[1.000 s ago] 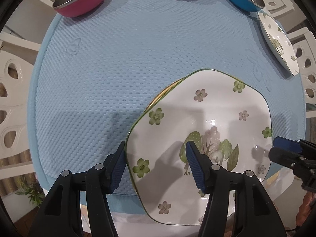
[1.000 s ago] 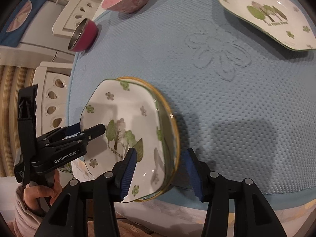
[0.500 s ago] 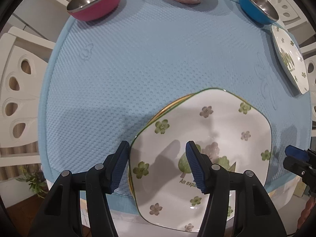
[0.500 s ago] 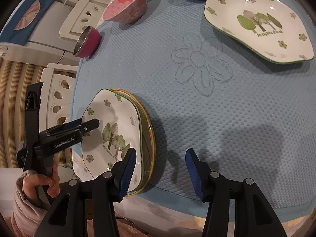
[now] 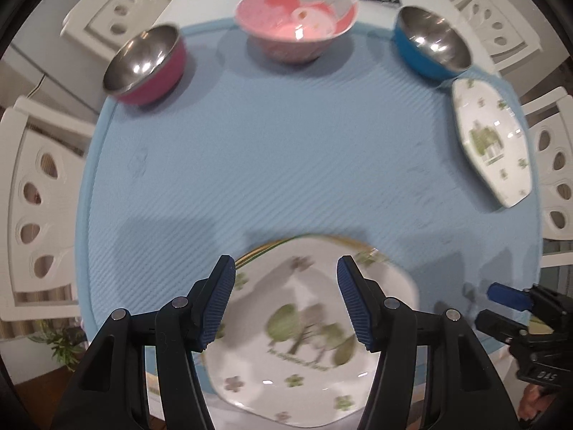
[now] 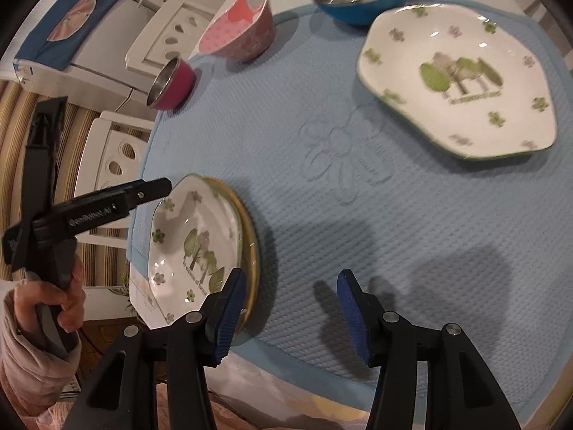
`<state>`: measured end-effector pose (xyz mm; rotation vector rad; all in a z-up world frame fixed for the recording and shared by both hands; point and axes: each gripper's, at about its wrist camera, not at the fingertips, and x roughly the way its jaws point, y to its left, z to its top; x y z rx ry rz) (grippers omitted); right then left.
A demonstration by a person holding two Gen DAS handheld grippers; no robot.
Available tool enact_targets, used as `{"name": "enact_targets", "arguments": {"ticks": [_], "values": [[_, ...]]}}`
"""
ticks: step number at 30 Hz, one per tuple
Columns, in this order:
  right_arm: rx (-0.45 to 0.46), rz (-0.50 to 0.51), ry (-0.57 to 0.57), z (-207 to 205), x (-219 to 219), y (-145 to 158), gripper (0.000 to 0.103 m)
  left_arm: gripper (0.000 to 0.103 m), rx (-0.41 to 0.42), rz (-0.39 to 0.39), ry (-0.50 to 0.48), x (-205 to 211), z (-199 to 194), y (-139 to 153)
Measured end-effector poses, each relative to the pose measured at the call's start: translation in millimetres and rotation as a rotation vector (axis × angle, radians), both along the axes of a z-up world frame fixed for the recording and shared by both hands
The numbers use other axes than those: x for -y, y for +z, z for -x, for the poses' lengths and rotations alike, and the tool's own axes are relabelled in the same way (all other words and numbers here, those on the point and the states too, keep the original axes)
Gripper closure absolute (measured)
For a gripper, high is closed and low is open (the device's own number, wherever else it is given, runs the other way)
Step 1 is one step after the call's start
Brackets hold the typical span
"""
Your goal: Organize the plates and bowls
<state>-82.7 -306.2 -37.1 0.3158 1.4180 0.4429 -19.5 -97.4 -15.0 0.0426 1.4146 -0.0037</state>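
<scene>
A white flower-print plate (image 5: 308,340) (image 6: 193,243) lies on a yellow-rimmed plate (image 6: 252,247) at the near edge of the blue mat (image 5: 286,165). My left gripper (image 5: 286,301) hovers open above that stack, pointing straight down, with nothing between its fingers. Just right of the stack, my right gripper (image 6: 290,315) stands open over bare mat, also empty. A second flower-print plate (image 6: 458,79) (image 5: 490,143) lies alone at the far right. Along the far edge stand a magenta steel bowl (image 5: 147,64), a pink bowl (image 5: 297,21) and a blue steel bowl (image 5: 433,43).
White chairs (image 5: 39,193) ring the round table on the left and right. In the right wrist view a hand (image 6: 46,301) holds the left gripper (image 6: 157,188) off the table's left edge. The mat's middle carries an embossed flower (image 6: 343,157).
Both grippers have lifted and drawn back from the stacked flower plate, which stays on the yellow-rimmed plate. The far bowls have come fully into the left wrist view.
</scene>
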Motion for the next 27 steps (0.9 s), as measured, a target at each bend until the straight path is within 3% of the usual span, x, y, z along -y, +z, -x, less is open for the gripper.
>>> {"name": "enact_targets", "arguments": {"ticks": [4,9,12,20,27], "values": [[0.024,0.002,-0.056,-7,27,8,0.047,0.046,0.016,0.009,-0.028,25,-10,11],[0.054,-0.018,-0.154,-19,70,19,0.045,0.046,0.015,0.028,-0.053,45,-22,5],[0.069,-0.009,-0.199,-29,94,26,0.038,0.046,0.01,0.062,-0.065,61,-32,4],[0.111,0.051,-0.246,-65,147,41,0.034,0.042,0.013,0.095,-0.128,115,-58,-2],[0.132,0.079,-0.247,-98,170,42,0.034,0.042,0.001,0.132,-0.12,145,-87,-14]]}}
